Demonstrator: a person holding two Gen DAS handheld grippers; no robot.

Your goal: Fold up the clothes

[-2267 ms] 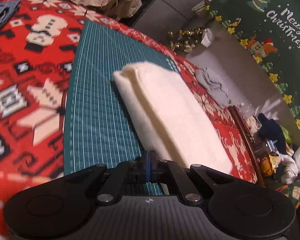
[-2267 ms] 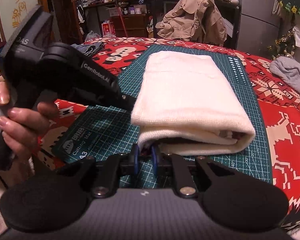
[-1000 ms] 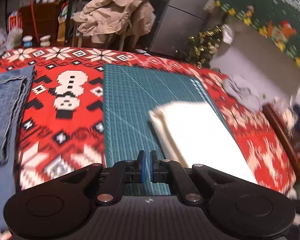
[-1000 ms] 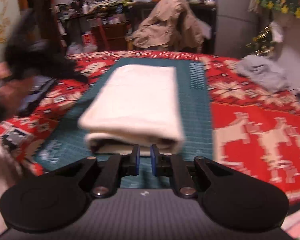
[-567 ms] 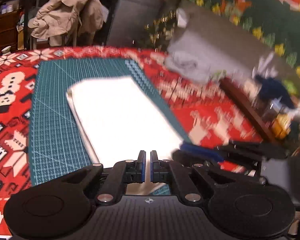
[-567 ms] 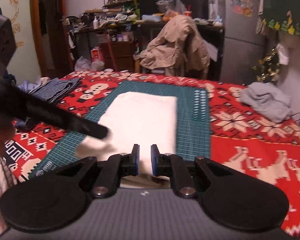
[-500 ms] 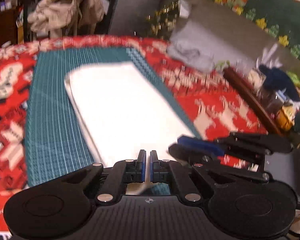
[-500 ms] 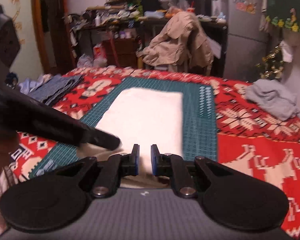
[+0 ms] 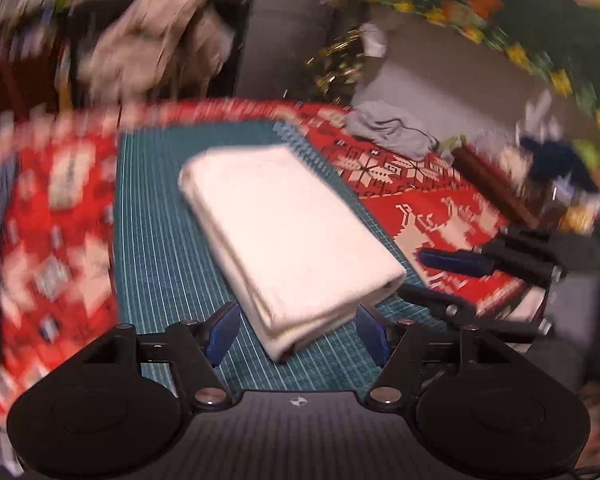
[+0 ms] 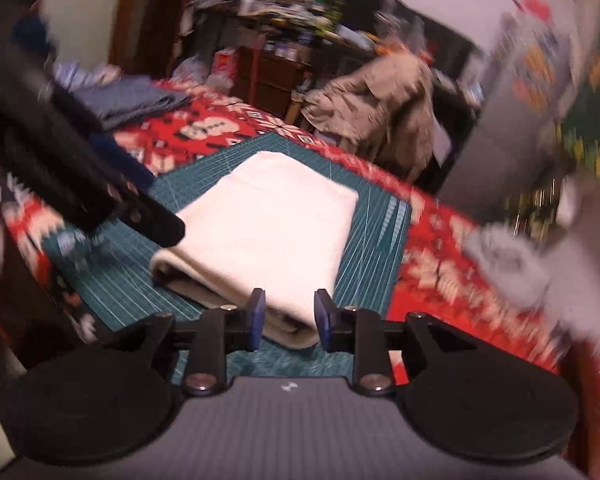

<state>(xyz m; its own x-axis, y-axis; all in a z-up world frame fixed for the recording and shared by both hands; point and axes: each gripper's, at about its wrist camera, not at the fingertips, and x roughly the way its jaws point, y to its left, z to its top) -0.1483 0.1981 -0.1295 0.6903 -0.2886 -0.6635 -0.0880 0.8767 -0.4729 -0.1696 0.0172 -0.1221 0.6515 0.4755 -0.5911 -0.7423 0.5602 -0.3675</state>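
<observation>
Both views were motion-blurred, edges worst.

Towel [image 9: 288, 236], cream, folded into a thick rectangle, lay flat on the green mat [image 9: 156, 256]. Mat sat on the red patterned cloth [image 9: 52, 240] covering the table. Towel ran diagonally across the mat in my left view, its near corner pointing at the camera. Stacked layers showed at that corner.

Left gripper [image 9: 296, 334]: jaws wide apart, blue pads [image 9: 220, 334] either side of the towel's near corner. Nothing held. I couldn't tell whether the pads touched the fabric; it looked like they hung just short of it.

Right gripper [image 10: 289, 316]: jaws parted, narrower gap than the left. The towel's near edge sat right at the gap, between the pads in the frame. Not clamped, gap visible on both sides. Contact unclear from the right view.

Each gripper showed in the other's camera. In the left view the right gripper [image 9: 452, 276] came in from the right side, just beside the towel's near right corner, fingers spread, one over the red cloth and one at the mat. In the right view the left gripper [image 10: 156, 224] came in from the left, dark and blurred, tip over the towel's left edge.

Off the mat: grey garment [image 9: 392, 132] bunched on the cloth's far right, well apart from the towel. Blue folded clothes [image 10: 136, 100] at the far left. Tan jacket [image 10: 380, 96] draped over a chair behind the table.
</observation>
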